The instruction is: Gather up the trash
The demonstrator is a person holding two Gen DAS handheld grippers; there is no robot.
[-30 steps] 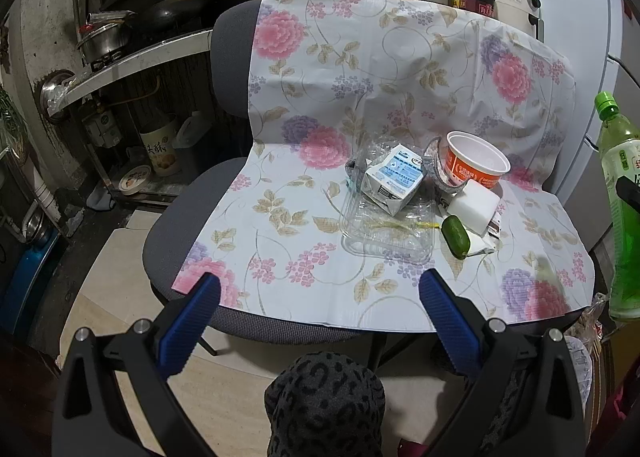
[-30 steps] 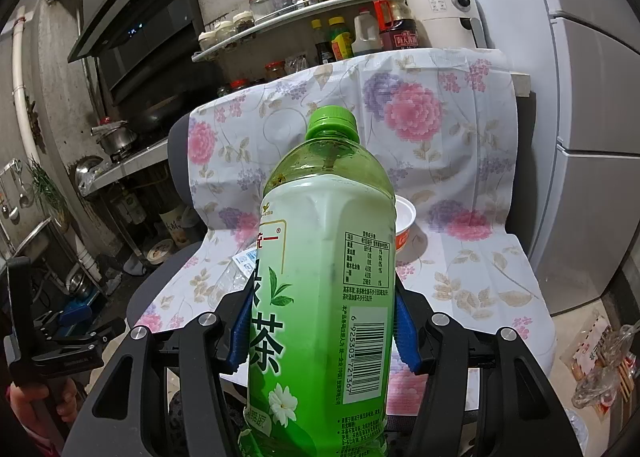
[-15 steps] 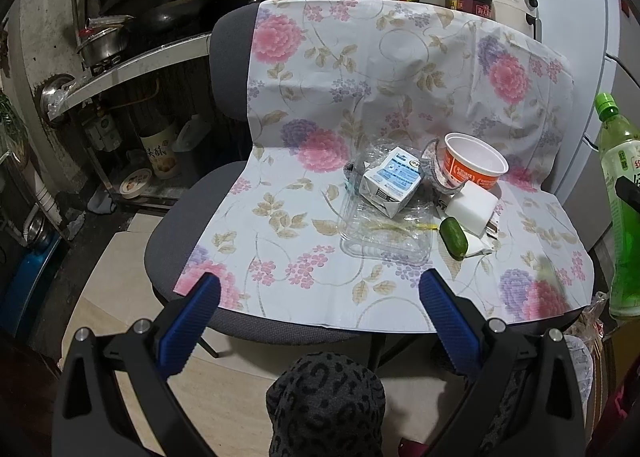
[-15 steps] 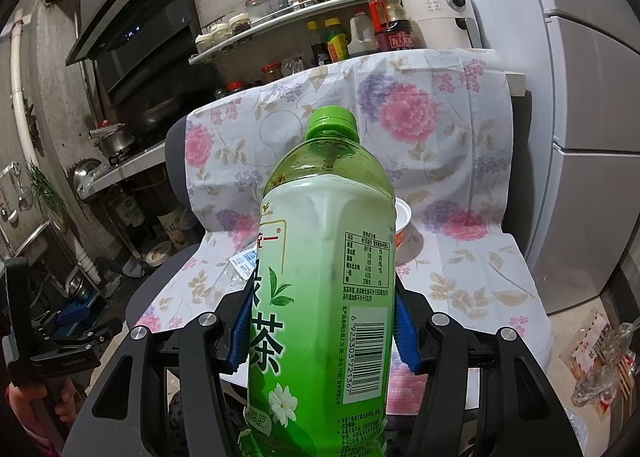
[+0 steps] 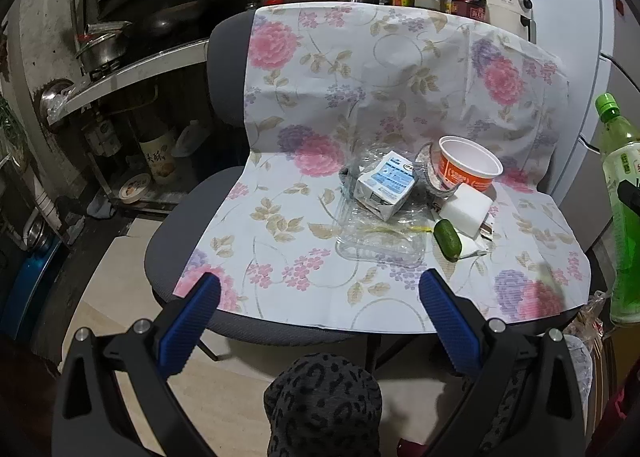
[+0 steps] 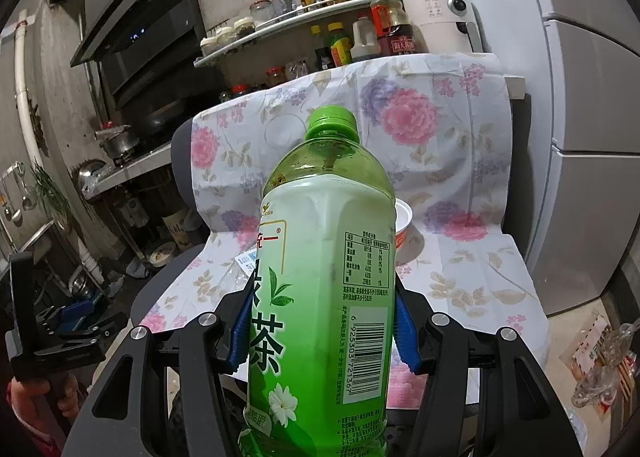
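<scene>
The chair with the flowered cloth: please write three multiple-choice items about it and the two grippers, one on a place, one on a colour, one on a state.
1. Where does the small cucumber lie?
A. inside the orange cup
B. on the flowered cloth, beside the white block
C. on the floor

2. What colour is the cap of the green tea bottle?
A. white
B. red
C. green

3. In what state is the left gripper?
A. jaws open, holding nothing
B. shut on the milk carton
C. shut on the clear tray

Answers:
1 B: in the left wrist view the cucumber rests on the cloth next to the white block, outside the orange cup.
2 C: the right wrist view shows a green cap above the bottle clamped in the right gripper.
3 A: its blue pads stand wide apart short of the chair; the milk carton and clear tray lie untouched.
</scene>
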